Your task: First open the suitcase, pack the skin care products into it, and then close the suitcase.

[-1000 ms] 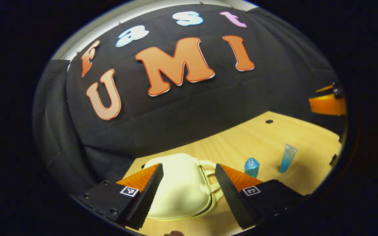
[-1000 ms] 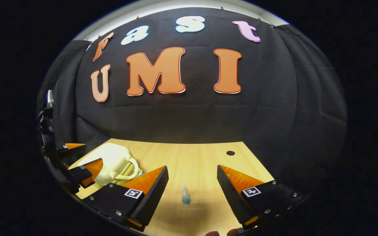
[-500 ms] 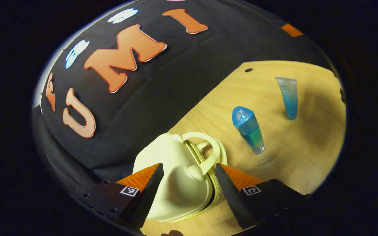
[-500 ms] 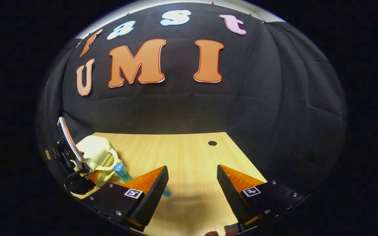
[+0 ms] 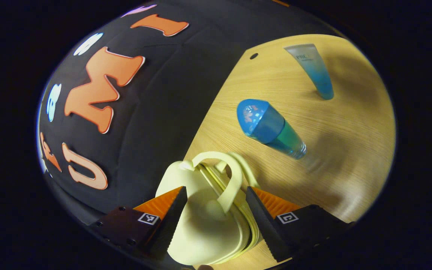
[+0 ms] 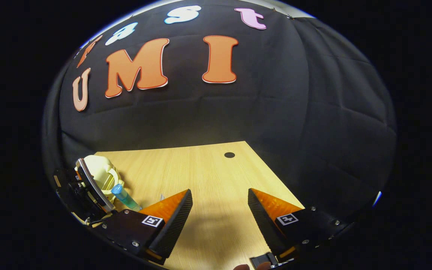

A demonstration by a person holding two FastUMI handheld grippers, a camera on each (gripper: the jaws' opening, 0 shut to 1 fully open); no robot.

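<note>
Suitcase (image 5: 204, 225) between left hand-held gripper (image 5: 216, 213) fingers

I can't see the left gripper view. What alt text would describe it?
The left gripper hangs open around a closed cream suitcase with looped handles, on a wooden table. Beyond it stand a blue-capped bottle and a pale blue tube, both apart from the case.

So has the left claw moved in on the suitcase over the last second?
Yes. The left claw has dropped closer and rolled: the suitcase now sits between its open fingers, handle nearer, and the table fills more of the left gripper view.
</note>
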